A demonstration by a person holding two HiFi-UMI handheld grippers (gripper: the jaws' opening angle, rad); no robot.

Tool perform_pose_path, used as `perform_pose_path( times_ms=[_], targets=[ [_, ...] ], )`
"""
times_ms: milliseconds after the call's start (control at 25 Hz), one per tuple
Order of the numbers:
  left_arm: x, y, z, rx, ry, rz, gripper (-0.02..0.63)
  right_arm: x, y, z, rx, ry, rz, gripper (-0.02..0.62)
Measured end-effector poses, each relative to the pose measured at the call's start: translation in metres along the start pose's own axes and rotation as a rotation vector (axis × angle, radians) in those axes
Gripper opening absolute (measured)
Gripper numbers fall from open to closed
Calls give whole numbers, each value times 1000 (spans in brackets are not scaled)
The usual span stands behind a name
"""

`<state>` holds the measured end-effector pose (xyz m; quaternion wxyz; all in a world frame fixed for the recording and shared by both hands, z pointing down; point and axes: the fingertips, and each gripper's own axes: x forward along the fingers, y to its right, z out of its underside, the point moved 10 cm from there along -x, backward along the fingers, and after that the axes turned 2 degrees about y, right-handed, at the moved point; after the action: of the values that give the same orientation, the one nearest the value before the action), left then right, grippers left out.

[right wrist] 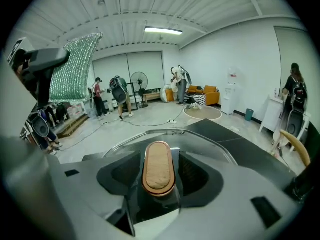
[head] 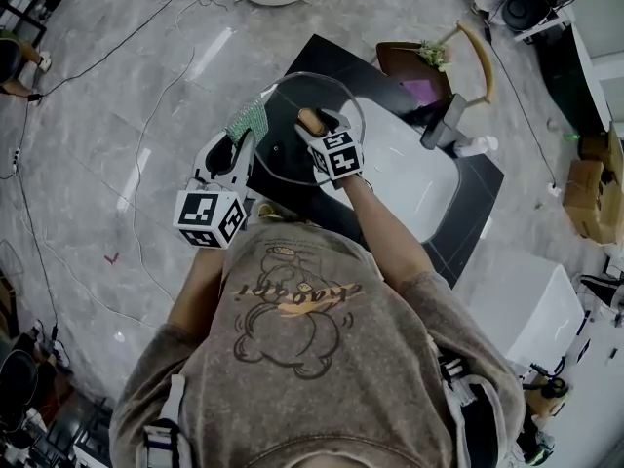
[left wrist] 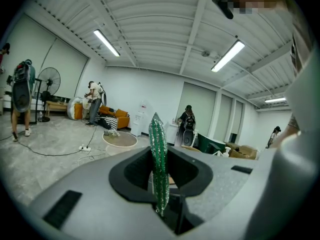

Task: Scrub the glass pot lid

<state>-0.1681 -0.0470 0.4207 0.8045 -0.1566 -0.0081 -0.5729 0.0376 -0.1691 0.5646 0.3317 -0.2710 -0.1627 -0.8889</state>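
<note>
Glass pot lid (head: pixel 292 96) held above the black counter's (head: pixel 322 52) near corner, beside the white sink (head: pixel 409 164).

The right gripper (head: pixel 317 125) pinches the lid's oval handle (right wrist: pixel 159 166), whose long axis runs along the jaws. The clear rim arcs beyond it, with bare floor (head: pixel 117 115) open on the left. The left gripper (head: pixel 244 146) is clamped on a green scrub cloth (head: pixel 249 120) just left of the rim. The left gripper view shows the cloth edge-on as a thin upright strip, while the right gripper view shows its broad glittering face.
</note>
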Motion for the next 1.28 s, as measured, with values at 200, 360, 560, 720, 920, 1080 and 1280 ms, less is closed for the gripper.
perform_pose_path(
  times_ms=[200, 360, 560, 720, 920, 1080, 1280],
  targets=[
    [0, -3, 2, 0, -3, -12, 84, 6, 1, 1, -30, -34, 21, 230],
    [0, -5, 3, -3, -7, -14, 84, 11, 0, 6, -49, -46, 9, 208],
    [-4, -3, 6, -7, -12, -11, 84, 11, -6, 6, -92, -76, 25, 186],
    [-6, -4, 5, 0, -14, -12, 84, 10, -5, 1, -100, -67, 23, 182],
    [-10, -3, 5, 8, -13, -17, 84, 11, -4, 5, -84, -71, 23, 179],
    [-15, -5, 3, 12, -6, -18, 84, 4, -11, 8, -77, -95, 24, 179],
    [-16, -7, 2, 7, 1, -19, 84, -17, -16, -6, -99, -42, 22, 179]
  ],
)
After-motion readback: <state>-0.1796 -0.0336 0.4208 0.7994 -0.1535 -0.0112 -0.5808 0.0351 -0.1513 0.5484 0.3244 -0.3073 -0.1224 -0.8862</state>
